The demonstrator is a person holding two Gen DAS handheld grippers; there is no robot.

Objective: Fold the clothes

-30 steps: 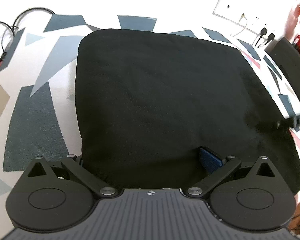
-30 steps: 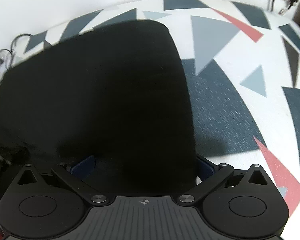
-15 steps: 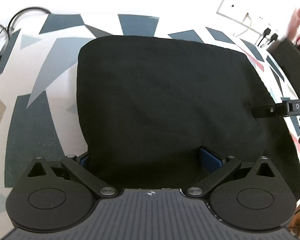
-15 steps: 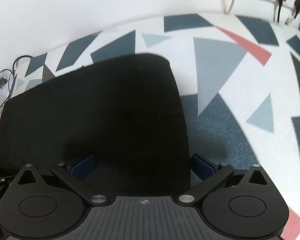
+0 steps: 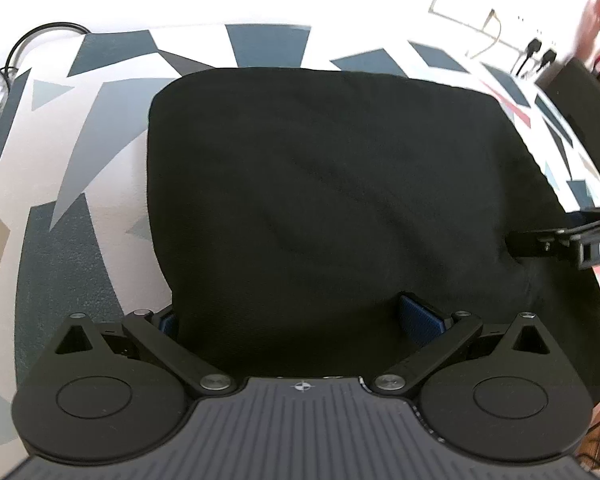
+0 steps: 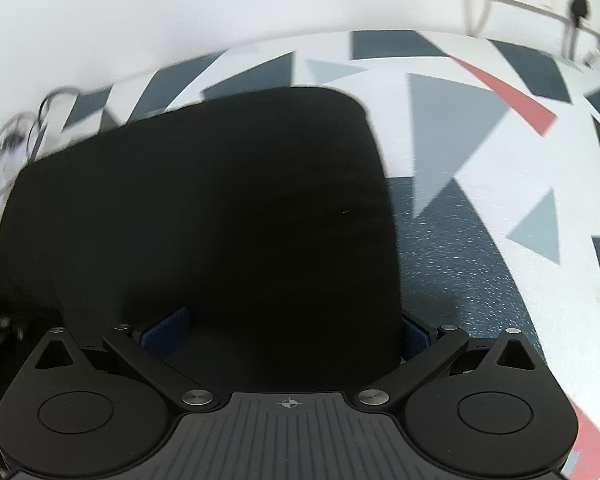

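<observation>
A black garment [image 5: 340, 200] lies folded flat into a rough rectangle on the patterned tablecloth [image 5: 80, 184]. My left gripper [image 5: 292, 320] is open over its near left edge, and the cloth fills the space between the blue pads [image 5: 418, 318]. My right gripper [image 6: 290, 334] is open over the garment [image 6: 220, 208] at its near right edge, with one pad [image 6: 166, 330] above the cloth and the other at the cloth's border. In the left wrist view the right gripper [image 5: 560, 242] reaches in from the right edge, resting at the garment's right side.
The tablecloth [image 6: 480, 152] has grey, dark blue and red triangles. Black cables [image 5: 32, 40] lie at the far left corner. A wall socket strip with plugs [image 5: 532, 48] and a dark box [image 5: 584, 104] are at the far right.
Both grippers have drawn back a little from the garment, so more tablecloth shows beyond it. The right wrist view is blurred with motion. Both stay open.
</observation>
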